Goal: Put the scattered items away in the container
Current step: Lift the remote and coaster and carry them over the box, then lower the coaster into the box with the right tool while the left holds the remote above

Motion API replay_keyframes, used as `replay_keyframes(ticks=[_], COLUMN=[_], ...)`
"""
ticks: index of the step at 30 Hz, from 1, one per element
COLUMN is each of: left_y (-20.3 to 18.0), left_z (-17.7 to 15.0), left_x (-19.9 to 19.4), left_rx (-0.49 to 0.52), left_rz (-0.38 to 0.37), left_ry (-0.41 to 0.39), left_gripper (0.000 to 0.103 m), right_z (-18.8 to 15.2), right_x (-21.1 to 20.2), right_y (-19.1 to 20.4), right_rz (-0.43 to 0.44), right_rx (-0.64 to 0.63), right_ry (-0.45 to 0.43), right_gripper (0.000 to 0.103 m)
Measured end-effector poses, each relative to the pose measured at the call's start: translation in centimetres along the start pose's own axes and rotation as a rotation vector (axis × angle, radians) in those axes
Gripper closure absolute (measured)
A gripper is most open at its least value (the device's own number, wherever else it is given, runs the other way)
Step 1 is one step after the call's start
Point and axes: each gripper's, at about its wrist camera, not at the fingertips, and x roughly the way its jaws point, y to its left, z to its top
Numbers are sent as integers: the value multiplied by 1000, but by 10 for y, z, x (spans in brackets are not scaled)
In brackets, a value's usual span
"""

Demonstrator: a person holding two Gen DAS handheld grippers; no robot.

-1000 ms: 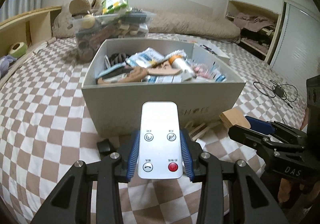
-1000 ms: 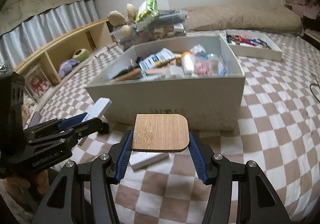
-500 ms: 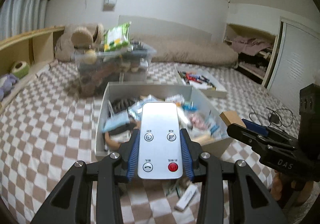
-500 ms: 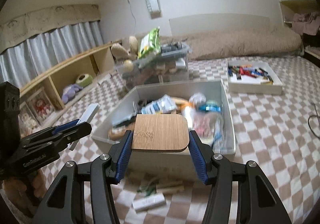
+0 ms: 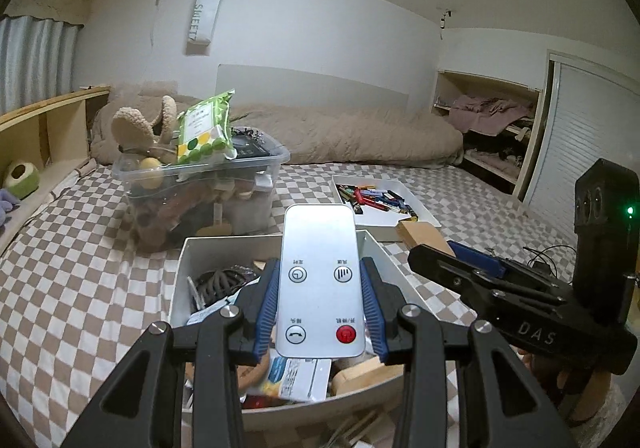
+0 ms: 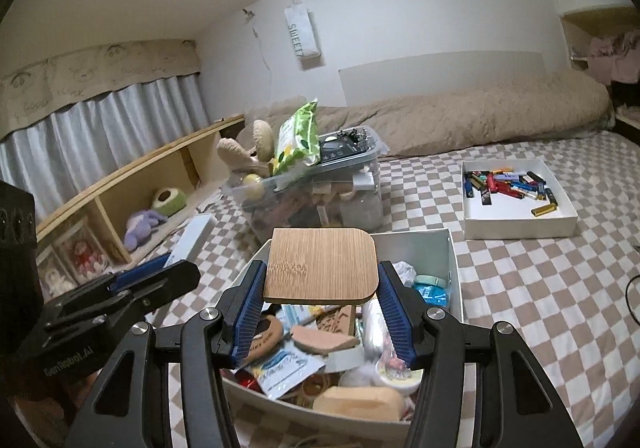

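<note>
My left gripper [image 5: 320, 304] is shut on a white remote control [image 5: 320, 284] with a red button and holds it above the grey container [image 5: 178, 288], which is full of mixed items. My right gripper [image 6: 320, 304] is shut on a flat bamboo board [image 6: 322, 266] and holds it over the same container [image 6: 454, 272]. The right gripper with the board [image 5: 420, 234] shows at the right of the left wrist view. The left gripper with the remote [image 6: 192, 240] shows at the left of the right wrist view.
A clear bin [image 5: 256, 163] piled with toys and a green packet stands behind the container. A white tray [image 6: 520, 219] of small colourful items lies on the checkered bed at the back right. Sticks lie in front of the container [image 5: 352, 432]. Wooden shelves run along the left.
Both grippers have risen from low in front of the container to above its open top, each keeping its item. The container now lies below the fingers.
</note>
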Motion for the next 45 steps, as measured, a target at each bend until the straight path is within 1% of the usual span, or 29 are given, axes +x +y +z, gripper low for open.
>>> replay_keyframes(ticks=[4, 9, 16, 22, 23, 24, 25, 26, 31, 35, 40, 45], left_y=[5, 15, 22, 28, 29, 29, 30, 31, 34, 34, 31, 29], left_z=[-2, -13, -29, -35, -36, -36, -36, -37, -39, -42, -46, -53], left_x=[13, 27, 45, 49, 49, 50, 51, 51, 56, 61, 68, 78], left_rx=[-7, -34, -62, -77, -78, -81, -83, -85, -92, -94, -85, -74], left_rz=[7, 12, 7, 8, 8, 8, 8, 8, 8, 2, 2, 1], left_ry=[16, 49, 96, 111, 113, 115, 117, 118, 129, 143, 164, 190], left_gripper=[64, 64, 64, 64, 64, 64, 64, 64, 64, 64, 64, 64], right_z=[-8, -30, -54, -67, -68, -69, -69, -68, -58, -52, -51, -52], right_x=[12, 33, 57, 71, 72, 71, 69, 67, 51, 46, 52, 53], right_y=[-10, -17, -13, -7, -7, -8, -10, -11, -28, -42, -49, -52], right_rz=[-6, -8, 6, 35, 31, 16, 0, -6, -19, -27, -71, -65], right_rx=[21, 37, 35, 12, 12, 13, 13, 12, 59, 104, 103, 113], right_ry=[34, 119, 213, 280, 287, 288, 281, 271, 220, 196, 201, 201], right_gripper=[47, 47, 47, 47, 41, 26, 19, 15, 15, 15, 15, 15])
